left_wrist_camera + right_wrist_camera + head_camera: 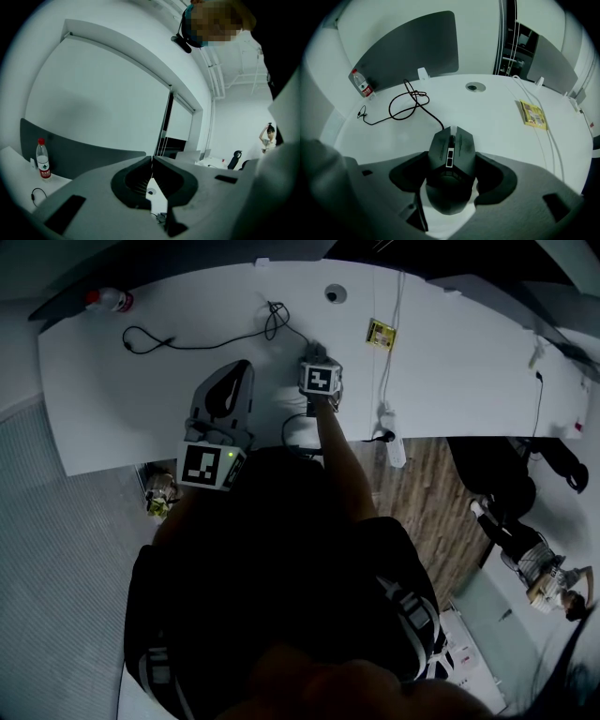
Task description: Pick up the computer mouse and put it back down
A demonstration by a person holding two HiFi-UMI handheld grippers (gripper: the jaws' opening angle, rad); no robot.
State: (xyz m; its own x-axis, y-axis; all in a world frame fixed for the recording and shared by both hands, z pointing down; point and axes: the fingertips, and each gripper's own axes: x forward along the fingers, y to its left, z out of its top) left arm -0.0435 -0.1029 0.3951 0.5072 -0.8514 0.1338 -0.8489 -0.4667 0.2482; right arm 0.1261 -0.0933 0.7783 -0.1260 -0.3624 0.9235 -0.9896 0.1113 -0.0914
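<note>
The computer mouse sits squarely in the right claw. The dark pads pinch its flanks from both sides, its nose pointing to the far side of the desk. Whether it rests on the white top or hangs just above it, I cannot tell. Its black cord runs off the nose to the far left and curls into loose loops on the desk.

Past those loops, a water bottle with a red cap stands upright at the far left corner, in front of a grey divider panel. Straight ahead of the mouse, further off, is a round cable port set in the desk. To the right lies a yellow card, with a thin white cable running close beside it toward the near edge.

The left claw is pressed together with nothing between its pads. It hangs at the near edge of the desk, left of the right one, angled up toward the wall.
</note>
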